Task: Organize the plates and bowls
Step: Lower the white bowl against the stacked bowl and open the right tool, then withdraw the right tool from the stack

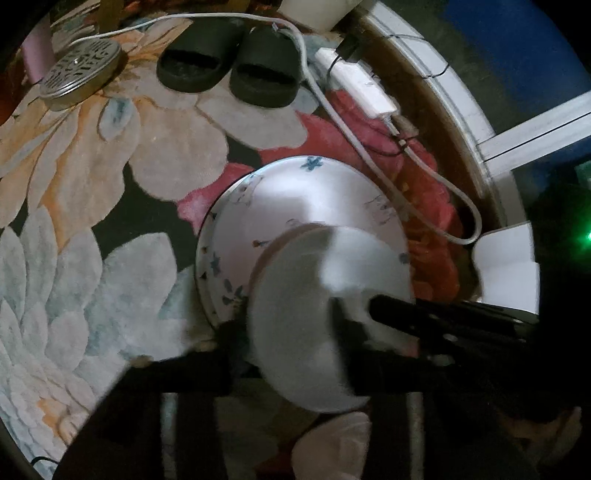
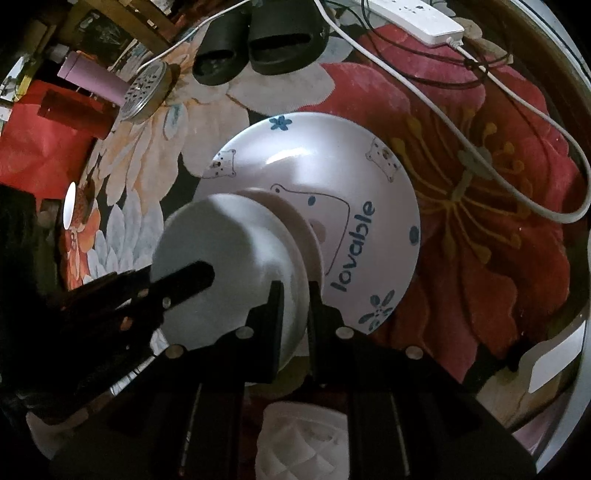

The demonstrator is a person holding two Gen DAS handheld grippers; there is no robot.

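The right gripper [image 2: 295, 295] was clamped on the near rim of a plain white bowl [image 2: 236, 258], one black finger on each side of the bowl's wall, seen clearly from the right wrist. The left gripper [image 2: 192, 277] reached in from the left of that view, one finger lying across the inside of the same bowl; from the left wrist its fingers [image 1: 229, 369] sat at the bowl's [image 1: 314, 332] lower edge, blurred, and I could not tell whether they were pinched on the rim or merely resting there. The white bowl was tilted on its side, its foot ring touching a larger bowl [image 2: 332, 206] printed with bears, blue flowers and the word "lovable", which lay on the floral carpet [image 2: 480, 258]. Beyond the bowls lay a pair of black slippers [image 2: 258, 40], a round perforated metal lid [image 2: 146, 92] beside a pink cylinder [image 2: 92, 79], and a white power strip [image 2: 413, 18] with a white cable [image 2: 517, 110] looping across the red flower.
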